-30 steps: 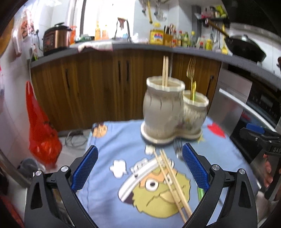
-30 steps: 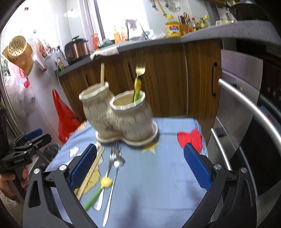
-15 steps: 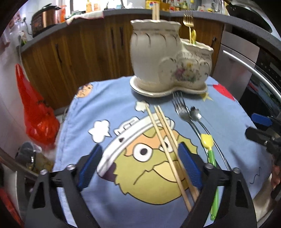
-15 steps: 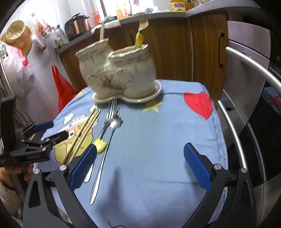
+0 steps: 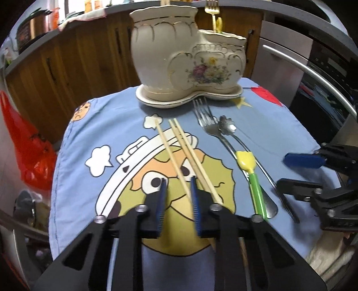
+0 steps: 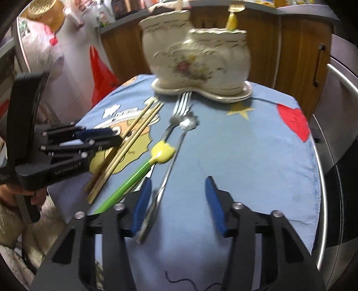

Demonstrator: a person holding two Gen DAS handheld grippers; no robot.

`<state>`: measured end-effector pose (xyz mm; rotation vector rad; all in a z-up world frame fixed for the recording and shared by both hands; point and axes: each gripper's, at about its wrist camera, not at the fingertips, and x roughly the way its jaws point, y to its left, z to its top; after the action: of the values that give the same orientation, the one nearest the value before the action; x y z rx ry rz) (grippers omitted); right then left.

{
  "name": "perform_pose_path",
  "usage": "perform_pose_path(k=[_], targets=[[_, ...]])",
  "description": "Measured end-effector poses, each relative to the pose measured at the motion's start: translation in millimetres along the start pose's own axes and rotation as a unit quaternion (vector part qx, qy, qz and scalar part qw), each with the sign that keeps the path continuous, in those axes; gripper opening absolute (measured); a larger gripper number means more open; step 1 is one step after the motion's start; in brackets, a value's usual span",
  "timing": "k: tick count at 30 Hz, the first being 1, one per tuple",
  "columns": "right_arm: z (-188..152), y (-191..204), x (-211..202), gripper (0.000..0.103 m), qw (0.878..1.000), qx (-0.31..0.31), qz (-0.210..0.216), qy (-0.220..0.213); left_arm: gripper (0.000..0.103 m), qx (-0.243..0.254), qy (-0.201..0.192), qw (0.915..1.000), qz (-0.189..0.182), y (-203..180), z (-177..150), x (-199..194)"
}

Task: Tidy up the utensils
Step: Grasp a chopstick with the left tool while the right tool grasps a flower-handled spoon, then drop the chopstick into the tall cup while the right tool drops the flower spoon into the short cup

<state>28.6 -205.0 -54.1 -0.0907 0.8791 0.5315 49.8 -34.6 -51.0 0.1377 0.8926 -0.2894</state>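
1. The room is a kitchen: wooden cabinets (image 5: pixel 89 56) stand behind the table, and a steel oven (image 5: pixel 297 73) stands at the right side, with a red plastic bag (image 5: pixel 26 143) low at the left.
2. The table is covered by a blue cloth (image 5: pixel 268 125) with a cartoon print. The cloth looks soft, so I think thin things can be pressed a little into it when they are pinched.
3. A white ceramic holder (image 5: pixel 185 60) with two cups stands at the far edge of the table. A gold fork (image 5: pixel 212 11) stands already in its smaller cup.
4. The left gripper (image 5: pixel 177 194) is low over the cloth. Its jaws are narrow, around one of the chopsticks (image 5: pixel 176 154), but I cannot tell if they press it already.
5. To do this step well, I would close fully on one stick near its middle, lift it level, and only then turn it upright over the taller cup.
6. The right gripper (image 6: pixel 176 201) has its jaws half open around the handle of the spoon (image 6: pixel 172 161), not touching it clearly.
7. A steel fork (image 5: pixel 208 125) and a green and yellow utensil (image 5: pixel 252 176) lie just beside the spoon, so the risk is to catch two together.
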Motion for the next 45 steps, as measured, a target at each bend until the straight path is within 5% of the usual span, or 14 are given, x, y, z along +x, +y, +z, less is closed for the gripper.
perform_pose_path(k=[8, 18, 27, 37, 40, 45], targets=[[-2, 7, 4, 0.006, 1.0, -0.025, -0.011, 0.007, 0.002, -0.008, 0.001, 1.0, -0.001, 14, -1, -3], [13, -17, 0, 0.008, 0.998, -0.018, -0.058, -0.001, 0.004, -0.037, -0.001, 0.999, 0.024, 37, 0, -12], [41, -13, 29, 0.02, 0.998, -0.037, -0.04, 0.021, 0.029, -0.041, 0.01, 0.9991, 0.006, 21, 13, 2], [58, -13, 48, 0.016, 0.998, -0.042, -0.019, 0.035, 0.028, -0.043, 0.021, 0.9987, 0.019, 22, 28, 24], [57, -15, 48, 0.004, 0.999, -0.037, -0.009, 0.031, 0.008, -0.041, 0.019, 0.9984, 0.034, 27, 30, 26], [52, -14, 40, 0.003, 0.999, -0.038, -0.013, 0.013, 0.005, -0.042, 0.007, 0.9988, 0.026, 34, 27, 25]])
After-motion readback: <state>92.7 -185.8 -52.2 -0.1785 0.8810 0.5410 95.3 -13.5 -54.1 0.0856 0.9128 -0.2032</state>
